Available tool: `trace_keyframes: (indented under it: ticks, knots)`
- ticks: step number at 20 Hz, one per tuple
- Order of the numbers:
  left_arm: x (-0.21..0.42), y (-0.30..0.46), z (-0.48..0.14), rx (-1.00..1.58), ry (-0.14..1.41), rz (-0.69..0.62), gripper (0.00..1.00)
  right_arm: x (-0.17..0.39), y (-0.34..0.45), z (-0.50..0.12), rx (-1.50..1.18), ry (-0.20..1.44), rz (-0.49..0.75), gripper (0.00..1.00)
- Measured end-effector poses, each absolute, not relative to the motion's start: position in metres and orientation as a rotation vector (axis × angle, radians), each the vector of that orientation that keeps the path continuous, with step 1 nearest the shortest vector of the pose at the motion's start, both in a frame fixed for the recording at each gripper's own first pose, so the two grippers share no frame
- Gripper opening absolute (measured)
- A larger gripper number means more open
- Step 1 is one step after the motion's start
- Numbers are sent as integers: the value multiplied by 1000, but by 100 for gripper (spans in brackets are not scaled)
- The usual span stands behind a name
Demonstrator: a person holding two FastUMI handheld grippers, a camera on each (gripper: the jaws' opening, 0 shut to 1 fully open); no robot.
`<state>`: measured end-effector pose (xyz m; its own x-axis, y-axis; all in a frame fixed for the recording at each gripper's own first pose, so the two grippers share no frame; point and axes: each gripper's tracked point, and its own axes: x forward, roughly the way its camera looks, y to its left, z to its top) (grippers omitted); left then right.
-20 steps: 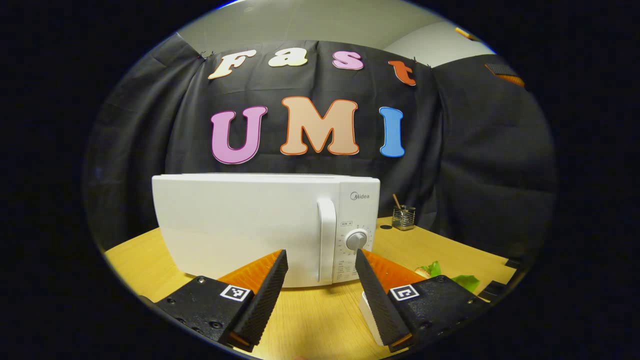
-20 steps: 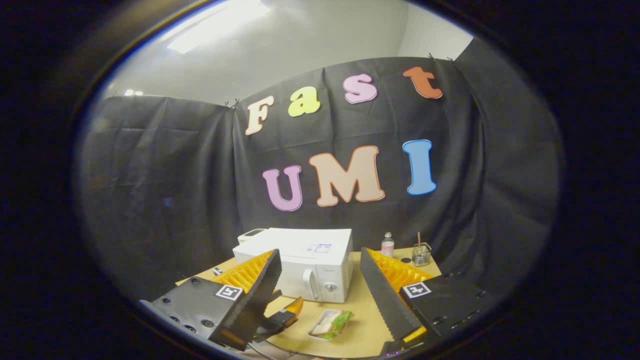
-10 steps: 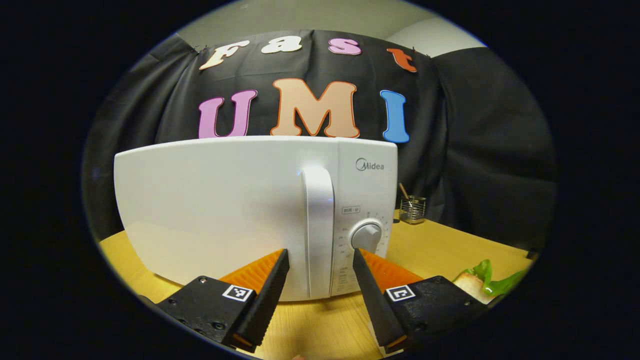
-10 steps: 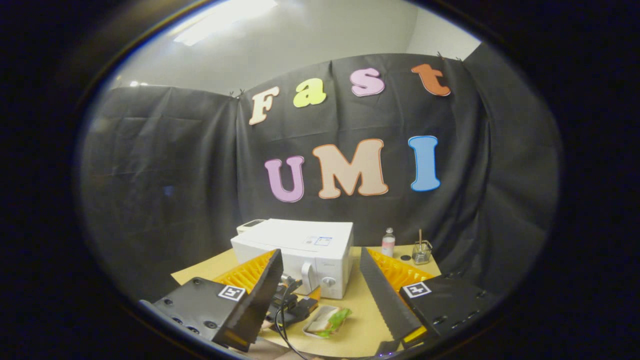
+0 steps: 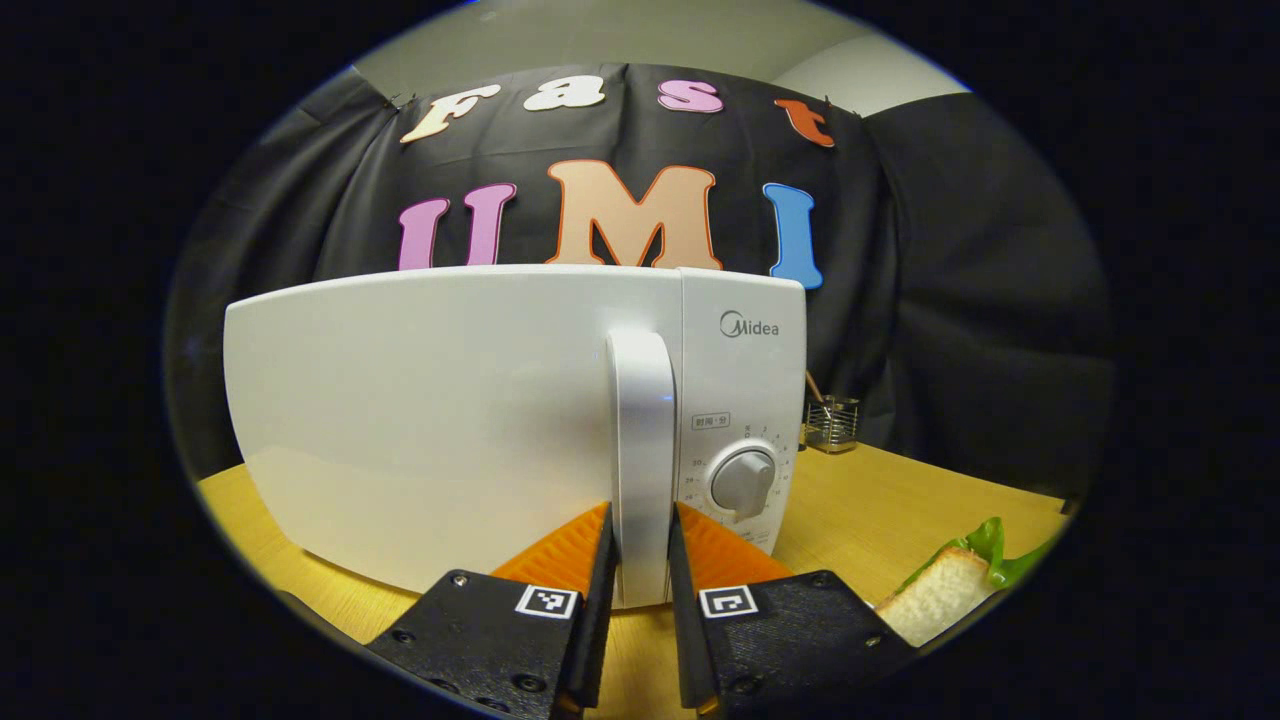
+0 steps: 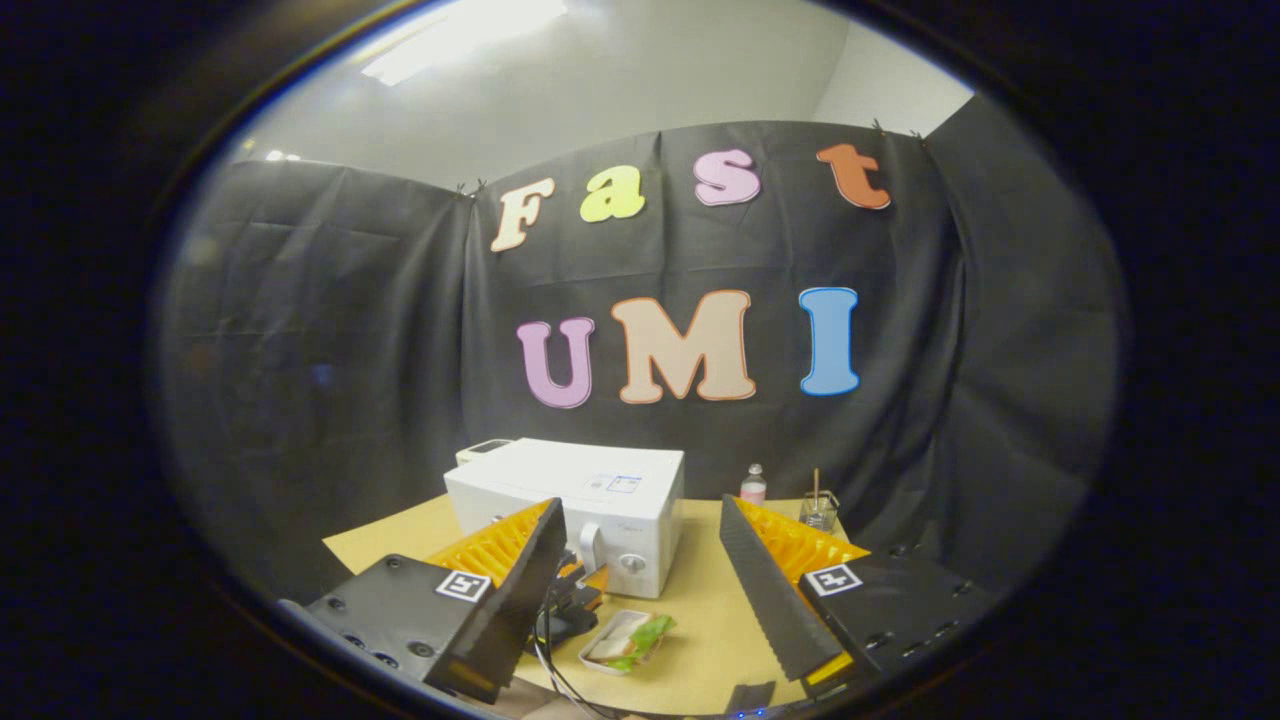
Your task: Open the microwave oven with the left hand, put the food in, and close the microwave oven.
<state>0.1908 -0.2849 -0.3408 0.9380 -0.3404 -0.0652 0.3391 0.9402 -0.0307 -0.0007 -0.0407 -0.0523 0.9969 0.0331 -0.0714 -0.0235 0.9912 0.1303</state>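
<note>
- White, smooth plastic dominates my left gripper view: the microwave oven (image 5: 480, 420) stands on the wooden counter (image 5: 880, 500) with its door shut. Its handle (image 5: 642, 460), a tall rounded bar with its long axis upright, runs straight up between my left gripper (image 5: 638, 560) jaws. The jaws are nearly closed and hug the bar's lower end on both sides; I judge they are pressing on it. The pull must come straight back toward me. A round dial (image 5: 742, 482) sits just right of the handle, and the food (image 5: 950, 590), bread with a green leaf, lies near the counter's right edge.
- Right gripper view: my right gripper (image 6: 640, 590) hangs well back, jaws wide apart and empty. The food (image 6: 628, 640) rests in a shallow tray near the counter's front edge, in front of the microwave oven (image 6: 570, 500).
</note>
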Motion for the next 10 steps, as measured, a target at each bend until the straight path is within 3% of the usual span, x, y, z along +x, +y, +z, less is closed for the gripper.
trace_keyframes:
  ticks: [3,10]
  knots:
    - [190,-283,-340,-11,70,-339,29,1,-46,-56,135,78,22,98]
    - [184,-282,-341,-25,78,-339,14,7,-43,-70,159,105,36,98]
